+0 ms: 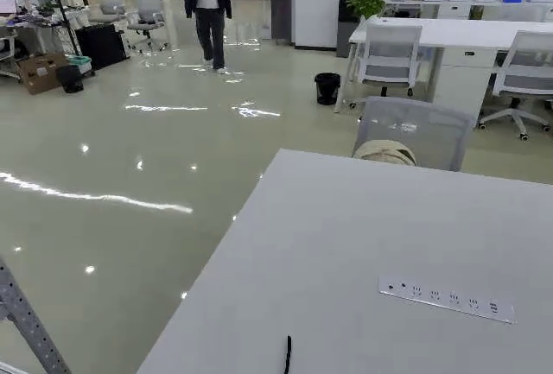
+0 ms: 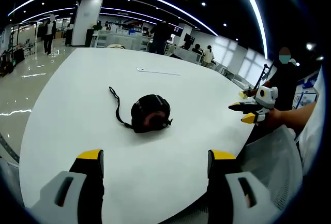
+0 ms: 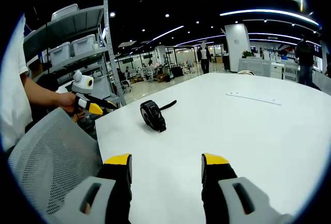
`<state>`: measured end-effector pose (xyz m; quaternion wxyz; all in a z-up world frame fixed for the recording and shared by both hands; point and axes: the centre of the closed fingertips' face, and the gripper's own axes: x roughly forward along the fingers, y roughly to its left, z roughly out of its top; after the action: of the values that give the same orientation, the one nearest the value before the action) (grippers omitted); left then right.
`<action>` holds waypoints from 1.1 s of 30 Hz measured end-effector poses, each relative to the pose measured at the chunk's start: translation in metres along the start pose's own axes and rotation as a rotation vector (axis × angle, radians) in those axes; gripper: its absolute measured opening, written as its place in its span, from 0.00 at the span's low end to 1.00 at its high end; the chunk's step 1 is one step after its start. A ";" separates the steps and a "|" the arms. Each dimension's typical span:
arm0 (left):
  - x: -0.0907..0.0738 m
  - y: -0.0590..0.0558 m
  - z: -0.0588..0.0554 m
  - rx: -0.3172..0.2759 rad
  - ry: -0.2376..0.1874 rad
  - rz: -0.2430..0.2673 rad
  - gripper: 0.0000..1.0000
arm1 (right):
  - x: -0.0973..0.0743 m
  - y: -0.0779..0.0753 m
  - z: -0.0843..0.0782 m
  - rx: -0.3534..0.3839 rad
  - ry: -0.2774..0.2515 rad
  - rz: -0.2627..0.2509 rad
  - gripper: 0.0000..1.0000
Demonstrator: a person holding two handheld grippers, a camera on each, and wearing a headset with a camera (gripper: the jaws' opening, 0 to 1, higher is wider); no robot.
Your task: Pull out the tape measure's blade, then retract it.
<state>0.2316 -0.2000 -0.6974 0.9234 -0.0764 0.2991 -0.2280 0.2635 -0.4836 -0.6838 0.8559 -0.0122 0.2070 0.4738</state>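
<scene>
On the head view's near side, a white table (image 1: 346, 244) runs off to the right, with a flat power strip (image 1: 447, 298) set toward its right and a thin black strap (image 1: 288, 355) poking in at the bottom edge. A grey chair (image 1: 413, 132) stands behind the table's far edge, and farther off a person (image 1: 207, 7) walks on the shiny floor near a black bin (image 1: 327, 88). From the left gripper view, the left tool (image 2: 156, 155) hangs over the table's near edge with its yellow-tipped jaws wide apart and nothing between them. The tape measure (image 2: 150, 113), black and rounded, lies on the table ahead of these jaws and well apart from them, its strap trailing off to the left. At the right of this view the right tool (image 2: 252, 111) comes in, held in a hand (image 2: 276, 116) beyond the table's edge, its yellow tips parted, clear of the tape measure. From the right gripper view, the right tool (image 3: 166, 159) also rises over the table's near edge, jaws wide and holding nothing. The tape measure (image 3: 153, 114) sits on the table ahead and a little left of these jaws, near the table's left edge, strap pointing away. The left tool (image 3: 95, 106) shows just off that edge, above a mesh seat back (image 3: 51, 157), with a shelf rack (image 3: 83, 43) behind.
</scene>
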 end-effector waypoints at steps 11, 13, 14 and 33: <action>-0.006 0.003 -0.004 -0.002 -0.006 0.006 0.83 | -0.010 0.003 -0.008 0.002 0.013 -0.007 0.57; -0.008 0.003 -0.004 -0.007 -0.008 0.006 0.83 | -0.011 0.003 -0.010 0.002 0.014 -0.008 0.57; -0.009 0.004 -0.005 -0.011 -0.008 0.012 0.83 | -0.012 0.003 -0.011 0.002 0.017 -0.009 0.58; -0.013 0.004 -0.013 -0.035 -0.015 0.012 0.83 | -0.020 0.005 -0.019 0.005 0.024 -0.028 0.61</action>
<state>0.2164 -0.1908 -0.7023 0.9255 -0.0925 0.2967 -0.2166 0.2441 -0.5011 -0.6929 0.8599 -0.0185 0.2182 0.4612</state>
